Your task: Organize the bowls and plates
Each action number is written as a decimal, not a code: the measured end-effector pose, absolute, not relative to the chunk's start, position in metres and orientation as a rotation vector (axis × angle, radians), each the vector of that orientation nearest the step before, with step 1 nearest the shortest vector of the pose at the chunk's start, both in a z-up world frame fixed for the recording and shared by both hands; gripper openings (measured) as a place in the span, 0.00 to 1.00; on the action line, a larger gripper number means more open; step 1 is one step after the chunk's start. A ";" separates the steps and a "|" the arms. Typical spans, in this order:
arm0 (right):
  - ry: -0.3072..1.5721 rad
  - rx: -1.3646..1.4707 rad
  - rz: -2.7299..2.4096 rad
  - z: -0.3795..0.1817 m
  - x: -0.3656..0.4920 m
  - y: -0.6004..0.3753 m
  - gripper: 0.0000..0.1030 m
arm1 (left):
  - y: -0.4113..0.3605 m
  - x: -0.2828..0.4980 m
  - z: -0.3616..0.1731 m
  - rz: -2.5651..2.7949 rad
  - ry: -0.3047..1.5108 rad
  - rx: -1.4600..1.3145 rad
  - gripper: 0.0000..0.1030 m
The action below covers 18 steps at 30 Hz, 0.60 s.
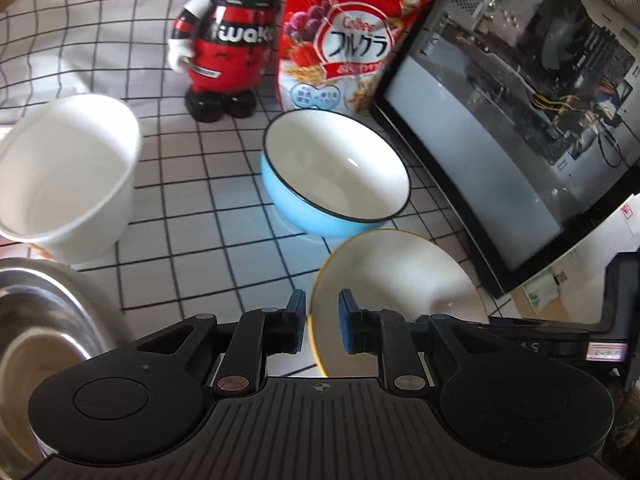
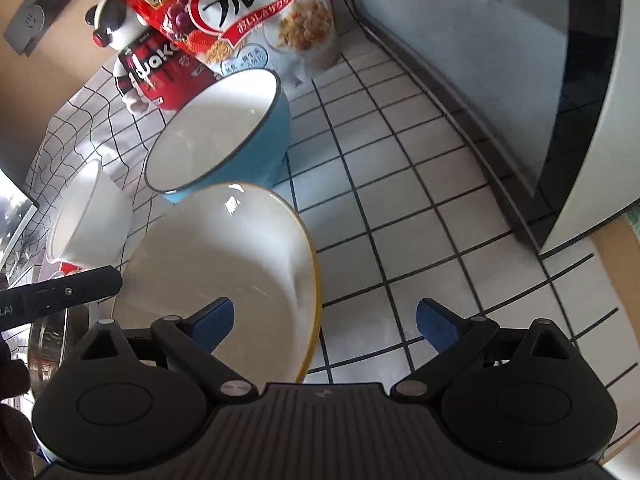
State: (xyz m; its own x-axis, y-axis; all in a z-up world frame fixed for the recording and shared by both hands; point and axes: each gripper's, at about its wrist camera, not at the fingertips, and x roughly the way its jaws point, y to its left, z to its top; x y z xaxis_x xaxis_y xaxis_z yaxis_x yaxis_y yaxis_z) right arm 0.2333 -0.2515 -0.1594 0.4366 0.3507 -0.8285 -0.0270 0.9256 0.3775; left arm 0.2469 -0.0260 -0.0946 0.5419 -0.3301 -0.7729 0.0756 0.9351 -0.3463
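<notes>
Grid-print tablecloth (image 1: 192,208) covers the table. White plate with a yellow rim (image 1: 400,280) sits near, tilted, just in front of the blue bowl (image 1: 336,176), which is white inside with a dark rim. Whether plate and bowl touch can't be told.

Left gripper (image 1: 322,322) has its blue pads on either side of the plate's near-left rim, jaws narrow, small gaps visible on both sides, so not pressing on it. Right gripper (image 2: 325,322) is spread wide; its left finger sits over the plate's inside, its right finger over bare cloth, and the plate's right rim lies between them, not clamped. From the right wrist view, a black part of the left gripper shows at the left edge.

White paper bowl (image 1: 68,176) stands to the left, apart from the blue bowl. Steel bowl (image 1: 44,320) at the near left, partly cut off. Far side: red and black toy figure (image 1: 224,52) and red cereal bag (image 1: 344,40) side by side, behind the blue bowl. Computer case with glass side panel (image 1: 520,112) along the right.
</notes>
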 end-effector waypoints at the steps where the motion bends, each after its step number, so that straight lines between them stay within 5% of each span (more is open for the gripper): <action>1: 1.103 0.325 0.236 -0.160 0.234 -0.251 0.95 | -0.028 0.248 -0.095 -0.248 0.974 -0.277 0.23; 18: 1.127 0.127 0.243 -0.165 0.234 -0.225 1.00 | -0.049 0.274 -0.119 -0.239 1.103 -0.189 0.24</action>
